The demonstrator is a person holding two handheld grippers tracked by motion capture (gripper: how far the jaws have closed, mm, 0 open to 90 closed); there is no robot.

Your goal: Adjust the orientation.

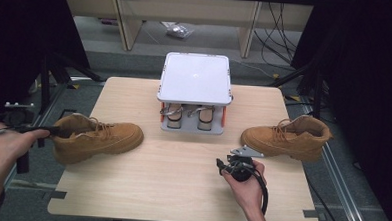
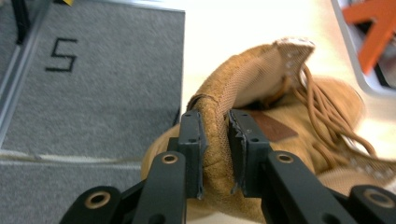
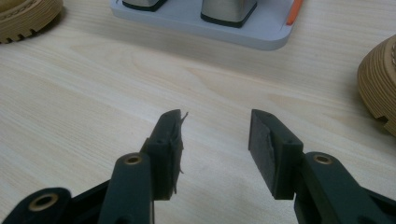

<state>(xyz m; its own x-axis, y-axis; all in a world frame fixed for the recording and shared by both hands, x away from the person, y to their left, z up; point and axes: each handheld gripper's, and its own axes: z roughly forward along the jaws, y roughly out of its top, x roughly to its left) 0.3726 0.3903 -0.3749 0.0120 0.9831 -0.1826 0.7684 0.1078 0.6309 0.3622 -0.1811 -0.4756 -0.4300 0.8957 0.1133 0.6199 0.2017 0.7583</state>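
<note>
Here, left gripper (image 2: pixel 215 149): jaws clamping the left boot (image 1: pixel 97 137) by its heel collar at the table's left edge.
Right gripper (image 3: pixel 215 149): jaws hanging apart, over bare table (image 1: pixel 180 185).
Rack (image 1: pixel 195 85): holding two sandals (image 1: pixel 189 116) under its white top.

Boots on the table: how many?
2. The left boot lies near the table's left edge, its collar pinched by the left gripper. The right boot lies near the right edge, untouched, beyond the right gripper.
</note>
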